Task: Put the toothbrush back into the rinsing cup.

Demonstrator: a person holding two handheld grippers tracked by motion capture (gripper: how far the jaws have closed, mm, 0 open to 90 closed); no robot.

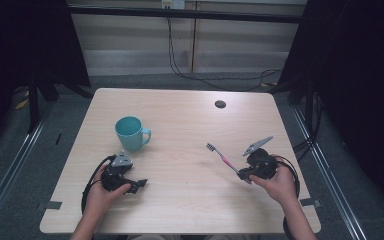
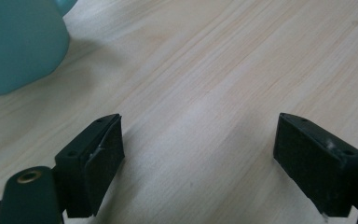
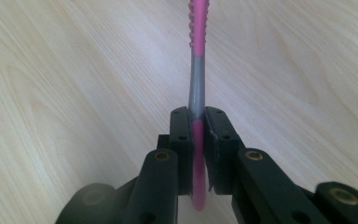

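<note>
Holding a toothbrush (image 3: 197, 84) in my right claw (image 3: 198, 128), jaws clamped on the pink lower handle, just below where the grey section begins. In the high view the toothbrush (image 1: 223, 158) angles up and away from the claw (image 1: 245, 175), bristle head pointing back toward the mug (image 1: 130, 133) and well apart from it. Whether the head touches the table (image 1: 190, 115) or hangs just above it, I cannot tell.

Left claw (image 2: 198, 154) jaws wide apart, nothing between them, bare wood under them. It sits near the mug, on my side of it (image 1: 139, 185); the mug's teal wall (image 2: 14, 42) looms just beyond the jaws.

Handling judgement: toothbrush is light, thin, stiff plastic with a little flex along the neck. Smooth handle could twist or slide between flat pads. Ribbed pink stretch farther up looks grippier. My hold is near the tail end, so the head may sag or swing.

Mug looks hard-glazed, heavier, slippery, breakable; best taken by the rim wall or handle.
</note>
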